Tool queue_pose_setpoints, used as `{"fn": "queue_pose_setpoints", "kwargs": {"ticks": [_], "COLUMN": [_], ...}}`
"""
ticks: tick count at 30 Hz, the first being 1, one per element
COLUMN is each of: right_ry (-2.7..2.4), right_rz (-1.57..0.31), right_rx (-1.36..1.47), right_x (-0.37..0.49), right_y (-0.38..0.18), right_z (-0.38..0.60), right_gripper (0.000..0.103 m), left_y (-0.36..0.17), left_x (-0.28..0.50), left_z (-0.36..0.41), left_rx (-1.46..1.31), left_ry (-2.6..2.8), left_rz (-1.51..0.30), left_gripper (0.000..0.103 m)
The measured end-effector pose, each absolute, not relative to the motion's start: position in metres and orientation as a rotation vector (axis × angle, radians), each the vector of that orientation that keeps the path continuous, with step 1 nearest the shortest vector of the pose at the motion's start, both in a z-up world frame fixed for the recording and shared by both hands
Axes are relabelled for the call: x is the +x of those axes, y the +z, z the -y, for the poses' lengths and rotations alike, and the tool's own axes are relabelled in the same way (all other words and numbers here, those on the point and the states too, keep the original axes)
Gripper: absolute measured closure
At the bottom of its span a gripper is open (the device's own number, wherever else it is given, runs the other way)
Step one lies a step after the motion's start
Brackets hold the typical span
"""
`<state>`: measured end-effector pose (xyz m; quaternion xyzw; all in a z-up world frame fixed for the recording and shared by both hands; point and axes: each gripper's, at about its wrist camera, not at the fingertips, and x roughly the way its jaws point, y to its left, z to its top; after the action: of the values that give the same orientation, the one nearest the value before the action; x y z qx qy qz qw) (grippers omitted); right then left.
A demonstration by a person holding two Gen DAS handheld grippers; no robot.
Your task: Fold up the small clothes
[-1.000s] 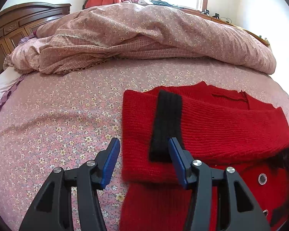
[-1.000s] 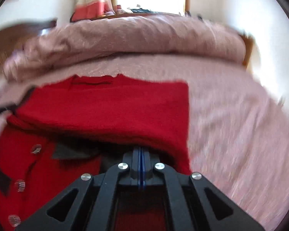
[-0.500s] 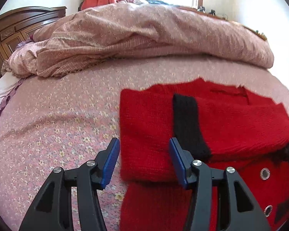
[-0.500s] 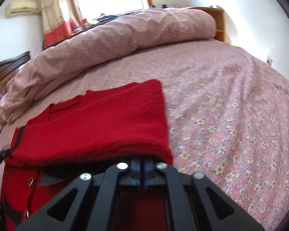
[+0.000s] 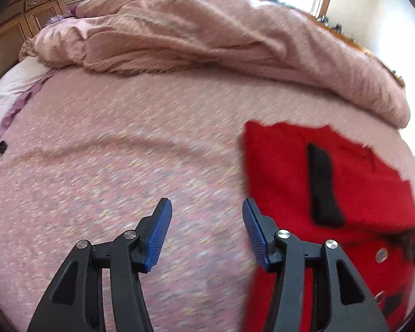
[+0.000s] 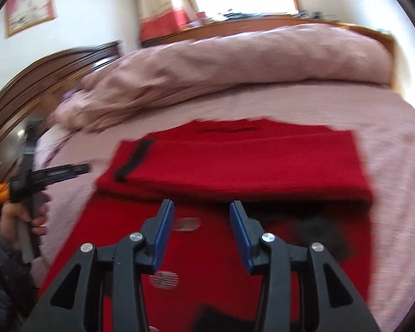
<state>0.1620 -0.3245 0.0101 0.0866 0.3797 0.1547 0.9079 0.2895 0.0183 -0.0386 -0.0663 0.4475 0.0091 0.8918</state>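
Right gripper (image 6: 201, 232) is up close over the front of the red cardigan (image 6: 235, 163), its jaws opening with nothing between them, only the metal snaps (image 6: 186, 223) of the front panel showing below the gap. So the sleeve fold looks released: the folded sleeve (image 6: 262, 171) lies flat across the upper body, its black cuff (image 6: 134, 159) toward the garment's left edge. Left gripper (image 5: 206, 233) hangs apart and empty, off the cardigan's side, above the bare floral bedsheet (image 5: 110, 166); its right finger (image 5: 258, 238) is just at the red edge. In the right view a hand (image 6: 22, 215) holds that tool out beside the garment. The cardigan lies on the sheet, buttoned side up, collar toward the heaped quilt (image 5: 221, 33) farther back. By my reading, both sleeves are in; next comes the bottom-to-top fold, which calls for both tools to pinch the near hem and carry it evenly toward the collar.
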Motion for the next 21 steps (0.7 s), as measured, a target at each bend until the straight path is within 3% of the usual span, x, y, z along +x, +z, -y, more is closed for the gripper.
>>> {"fn": "queue_pose_setpoints", "kwargs": {"ticks": [6,9,18,20,21], "right_ry": [0.392,0.371,0.316,0.320,0.321], "right_rz": [-0.809,-0.823,-0.863,-0.868,-0.869], "right_rx": [0.170,0.214,0.278,0.274,0.269], "right_x": [0.171,0.167,0.152,0.150,0.150], "right_y": [-0.003,-0.008,-0.031,-0.035,-0.037], "right_z": [0.272,0.281,0.312,0.311,0.310], "right_gripper": [0.059,0.059,0.059,0.059,0.059], "left_y": [-0.046,-0.047,-0.065,-0.055,-0.051], "left_x": [0.265,0.253,0.294,0.292,0.290], "left_z": [-0.006,0.013,0.031,0.022,0.021], "left_rx": [-0.043,0.005,-0.064,-0.114,-0.123], "left_ry": [-0.046,-0.094,-0.092,-0.094,-0.102], "left_rz": [-0.949,-0.927,-0.917,-0.852,-0.834], "left_gripper": [0.056,0.051,0.042,0.069,0.095]}}
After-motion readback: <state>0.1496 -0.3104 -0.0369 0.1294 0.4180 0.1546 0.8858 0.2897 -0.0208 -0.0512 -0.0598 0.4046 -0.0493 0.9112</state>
